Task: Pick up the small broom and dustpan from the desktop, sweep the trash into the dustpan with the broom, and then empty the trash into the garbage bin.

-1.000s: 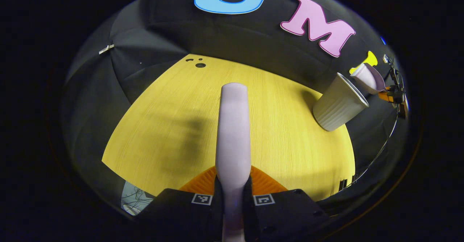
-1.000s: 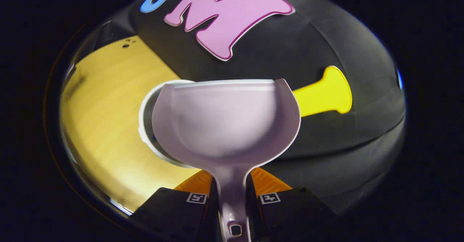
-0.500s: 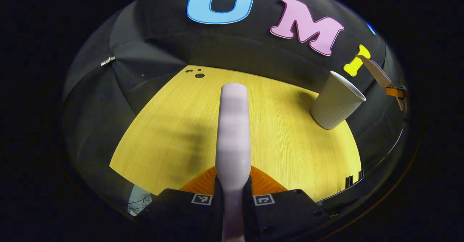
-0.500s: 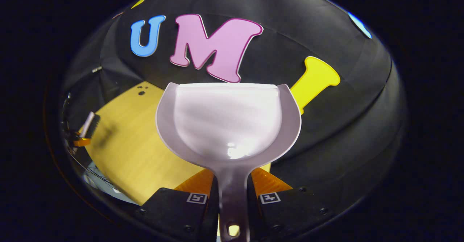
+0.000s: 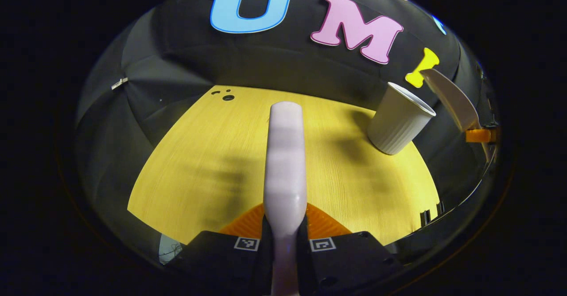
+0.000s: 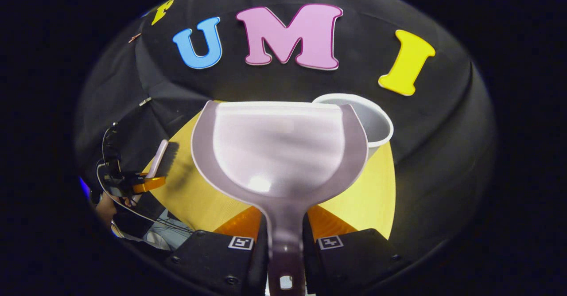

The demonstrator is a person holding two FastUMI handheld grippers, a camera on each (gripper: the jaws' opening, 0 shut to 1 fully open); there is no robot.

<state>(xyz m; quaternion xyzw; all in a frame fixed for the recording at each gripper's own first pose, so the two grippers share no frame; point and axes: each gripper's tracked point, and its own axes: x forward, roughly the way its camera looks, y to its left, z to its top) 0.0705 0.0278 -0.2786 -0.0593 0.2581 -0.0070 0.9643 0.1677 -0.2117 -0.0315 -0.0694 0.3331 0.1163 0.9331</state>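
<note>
Two grippers are each closed on a tool above the yellow wood-grain bench [image 5: 199, 154]. In the left gripper view, the left gripper [image 5: 284, 243] has both fingers pressed against the sides of the pale lilac plastic handle of the small broom [image 5: 285, 154], which runs straight ahead from between them over the middle of the bench; the bristle end cannot be made out here. Farther off, near the bench's far right corner, stands the ribbed white plastic garbage bin [image 5: 396, 118], cup-shaped and open at the top, its inside hidden from this side. Just beyond it to the right, held in the air off the bench's right edge, is the pale lilac plastic dustpan [image 5: 449, 96], seen edge-on.

In the right gripper view, the right gripper [image 6: 285, 243] clamps the dustpan's flat handle between both fingers, and the dustpan's shallow scoop [image 6: 279, 147] spreads out just ahead, tilted up and showing a bare inner surface. Behind its right rim the garbage bin's open mouth [image 6: 376, 123] peeks out, close to the bench's far edge. Off to the left, over the bench's left edge, the broom [image 6: 158, 158] stands tilted in the other gripper.
</note>
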